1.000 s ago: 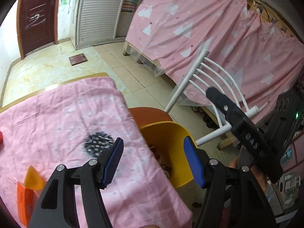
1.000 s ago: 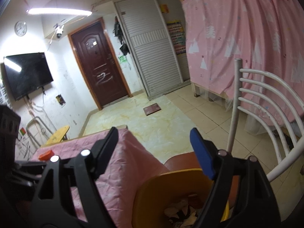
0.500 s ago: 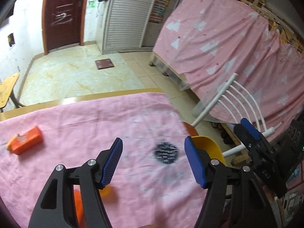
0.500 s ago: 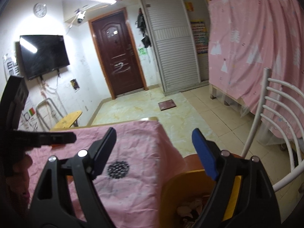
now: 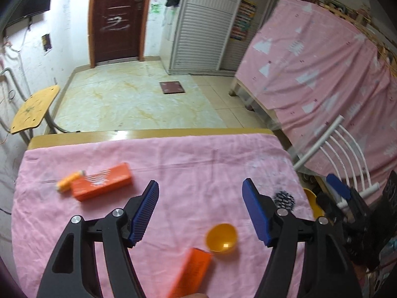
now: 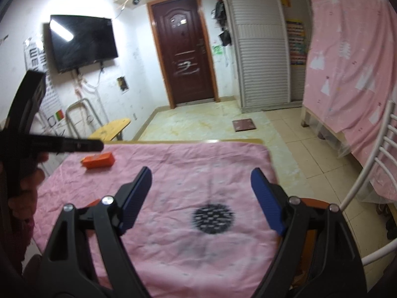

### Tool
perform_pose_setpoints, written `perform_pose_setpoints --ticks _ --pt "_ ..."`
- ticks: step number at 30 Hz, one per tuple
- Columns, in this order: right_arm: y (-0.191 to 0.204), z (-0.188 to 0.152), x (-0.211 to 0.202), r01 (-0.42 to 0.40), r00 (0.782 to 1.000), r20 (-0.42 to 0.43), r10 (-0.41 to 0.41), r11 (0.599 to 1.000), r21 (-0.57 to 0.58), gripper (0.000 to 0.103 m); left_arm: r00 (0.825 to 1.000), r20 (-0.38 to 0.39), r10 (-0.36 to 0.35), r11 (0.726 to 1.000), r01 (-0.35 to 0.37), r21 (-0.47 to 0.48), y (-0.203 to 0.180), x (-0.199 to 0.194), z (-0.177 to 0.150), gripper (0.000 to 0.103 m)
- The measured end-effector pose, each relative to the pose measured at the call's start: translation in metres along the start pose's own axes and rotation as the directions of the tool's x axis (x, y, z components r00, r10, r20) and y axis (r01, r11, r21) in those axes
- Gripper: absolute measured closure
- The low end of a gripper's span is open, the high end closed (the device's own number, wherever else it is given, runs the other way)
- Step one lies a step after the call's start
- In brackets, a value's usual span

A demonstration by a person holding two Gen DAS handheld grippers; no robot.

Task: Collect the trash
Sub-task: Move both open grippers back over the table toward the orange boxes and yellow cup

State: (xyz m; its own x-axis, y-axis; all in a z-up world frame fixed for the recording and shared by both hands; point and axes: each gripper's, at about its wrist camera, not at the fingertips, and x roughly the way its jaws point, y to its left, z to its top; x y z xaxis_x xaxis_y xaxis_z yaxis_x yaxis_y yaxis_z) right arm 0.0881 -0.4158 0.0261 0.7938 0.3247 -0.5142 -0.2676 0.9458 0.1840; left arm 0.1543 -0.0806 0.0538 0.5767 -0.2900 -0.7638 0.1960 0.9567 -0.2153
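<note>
My left gripper (image 5: 200, 207) is open and empty above the pink-clothed table (image 5: 188, 154). On the cloth lie an orange box (image 5: 103, 185) with a small yellow-orange tube (image 5: 69, 181) at its left end, a second orange box (image 5: 191, 273) near me, and a yellow half-shell cup (image 5: 220, 238). A black spiky ball (image 5: 284, 198) sits near the table's right edge. My right gripper (image 6: 201, 193) is open and empty, with the black ball (image 6: 213, 218) on the cloth just beyond its tips. The far orange box (image 6: 99, 160) shows at left.
The yellow bin's rim (image 5: 314, 202) stands off the table's right edge beside a white chair (image 5: 345, 146). An orange stool edge (image 6: 312, 202) peeks behind my right finger. A yellow stool (image 5: 34, 110) stands on the floor at far left. A pink-draped bed (image 5: 322, 74) lies at right.
Both grippers swung left from over the yellow bin to above the table. The boxes, tube and cup came into the left view. The black ball came under the right gripper.
</note>
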Motion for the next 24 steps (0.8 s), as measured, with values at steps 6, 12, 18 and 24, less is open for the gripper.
perform_pose_setpoints --ticks 6,12,18,24 --pt "0.03 -0.004 0.019 -0.044 0.998 -0.049 0.041 0.997 -0.057 0.024 0.998 0.011 0.066 0.997 -0.065 -0.047 0.04 -0.007 0.008 0.039" --pt "0.053 -0.009 0.03 -0.094 0.992 -0.088 0.086 0.991 -0.092 0.018 0.993 -0.018 0.113 0.987 -0.114 -0.113 0.08 0.0 0.011 0.036" --pt "0.074 -0.014 0.038 -0.13 0.985 -0.128 0.112 0.981 -0.144 0.018 0.99 -0.052 0.13 0.975 -0.137 -0.173 0.102 0.017 0.008 0.03" --pt "0.088 -0.021 0.044 -0.168 0.977 -0.16 0.14 0.97 -0.174 0.014 0.982 -0.074 0.172 0.952 -0.185 -0.243 0.118 0.028 0.006 0.022"
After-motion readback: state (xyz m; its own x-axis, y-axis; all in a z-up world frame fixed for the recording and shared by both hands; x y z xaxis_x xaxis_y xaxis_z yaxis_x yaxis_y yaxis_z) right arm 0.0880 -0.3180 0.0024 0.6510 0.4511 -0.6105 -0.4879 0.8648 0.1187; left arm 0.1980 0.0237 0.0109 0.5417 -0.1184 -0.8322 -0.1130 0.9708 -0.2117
